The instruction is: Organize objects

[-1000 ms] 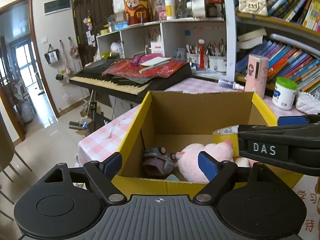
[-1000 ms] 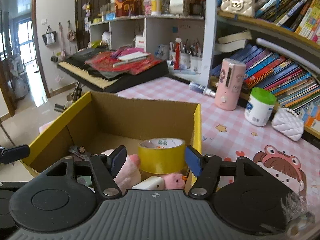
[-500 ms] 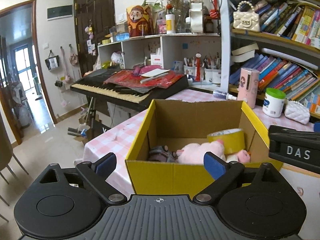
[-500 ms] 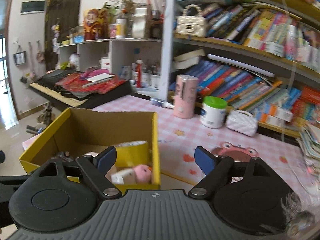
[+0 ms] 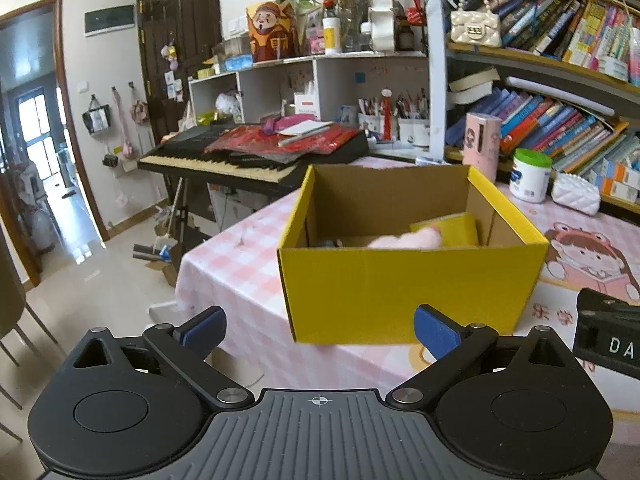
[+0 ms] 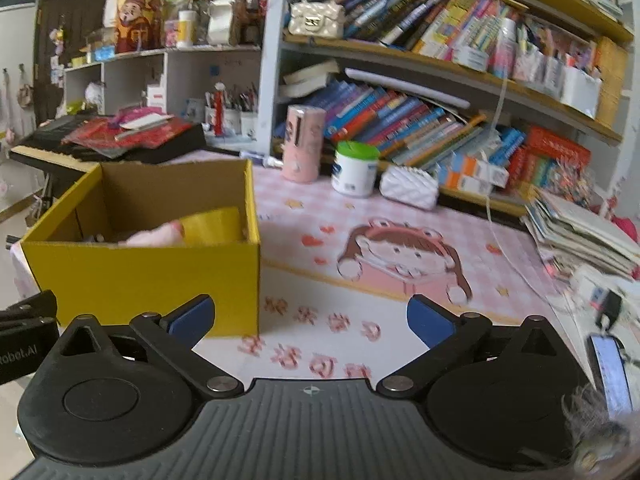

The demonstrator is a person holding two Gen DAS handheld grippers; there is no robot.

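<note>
A yellow cardboard box (image 5: 408,292) stands on the pink checked table, with a pink plush toy (image 5: 404,239) and a roll of yellow tape (image 5: 448,229) showing over its front wall. My left gripper (image 5: 318,330) hangs short of the box front, its jaws opening with nothing between them. In the right wrist view the same box (image 6: 152,276) sits at the left, the plush toy (image 6: 154,235) and tape (image 6: 212,226) inside. My right gripper (image 6: 310,316) hovers over the cartoon table mat (image 6: 400,256), jaws opening and empty.
At the back of the table stand a pink cylinder (image 6: 303,142), a white jar with a green lid (image 6: 355,168) and a white quilted pouch (image 6: 408,186). Bookshelves rise behind. Stacked papers (image 6: 580,232) and a phone (image 6: 608,372) lie at right. A keyboard (image 5: 248,156) stands left.
Both grippers have drawn back out of the box and their jaws have widened. The right gripper has swung right, so the box now sits at its left.
</note>
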